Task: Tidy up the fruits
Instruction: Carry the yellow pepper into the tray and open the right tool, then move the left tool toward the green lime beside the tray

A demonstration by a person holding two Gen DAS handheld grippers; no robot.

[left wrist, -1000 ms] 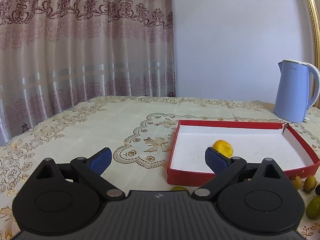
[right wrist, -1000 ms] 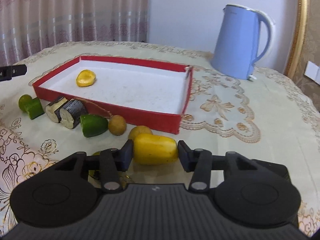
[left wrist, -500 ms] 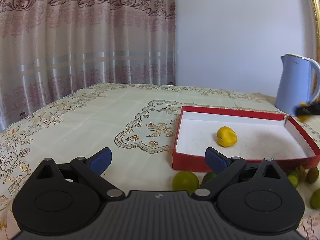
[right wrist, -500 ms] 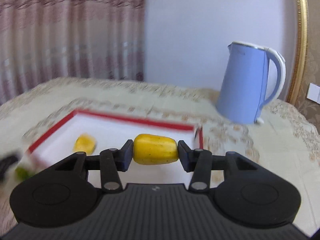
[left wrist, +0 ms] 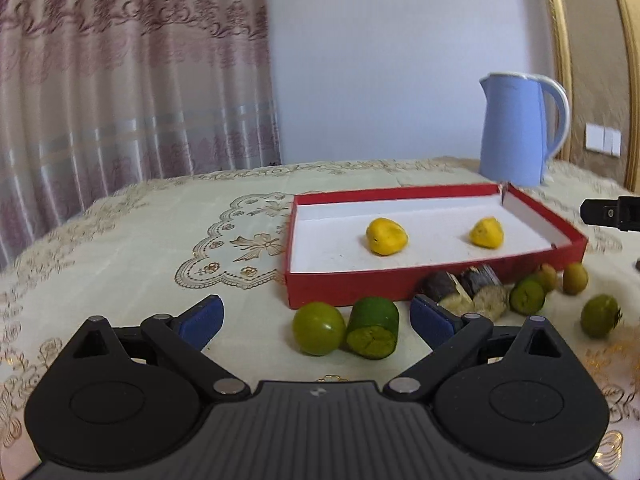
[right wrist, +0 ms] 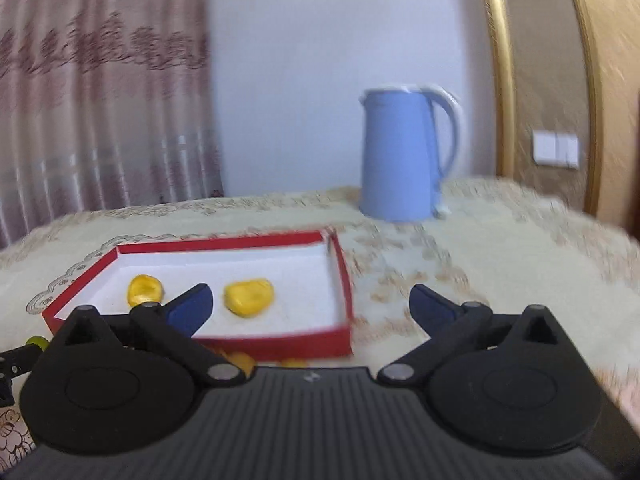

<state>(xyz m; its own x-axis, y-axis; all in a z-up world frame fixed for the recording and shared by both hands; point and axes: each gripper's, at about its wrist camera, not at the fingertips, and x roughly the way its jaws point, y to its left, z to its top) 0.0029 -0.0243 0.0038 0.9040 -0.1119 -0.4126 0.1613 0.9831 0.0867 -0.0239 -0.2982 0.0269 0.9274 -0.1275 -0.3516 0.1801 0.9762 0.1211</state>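
The right gripper [right wrist: 308, 300] had its jaws opening wide, and nothing lay between its blue pads [right wrist: 192, 306]. Just ahead of it and a little to its left sat the red tray [right wrist: 340, 264], and a yellow fruit [right wrist: 249, 297] rested on the tray's white floor, clear of both pads. A second yellow fruit [right wrist: 145, 289] lay further left in the same tray, partly behind the left finger. Beyond the tray, ahead and slightly right, a blue kettle [right wrist: 402, 156] stood on the tablecloth [right wrist: 500, 264].

The left gripper [left wrist: 316, 316] was also spread wide and held nothing. Right in front of it, between its fingers but apart from them, a round green fruit [left wrist: 318, 333] lay on the cloth touching a cut green piece [left wrist: 373, 333]. The tray was just beyond these. To the right of that gripper, along the tray's near wall, were two dark cut chunks [left wrist: 464, 290], another cut green piece [left wrist: 527, 296] and several small round fruits [left wrist: 600, 315]. A black finger of the right gripper showed at the far right edge of the left camera's view.
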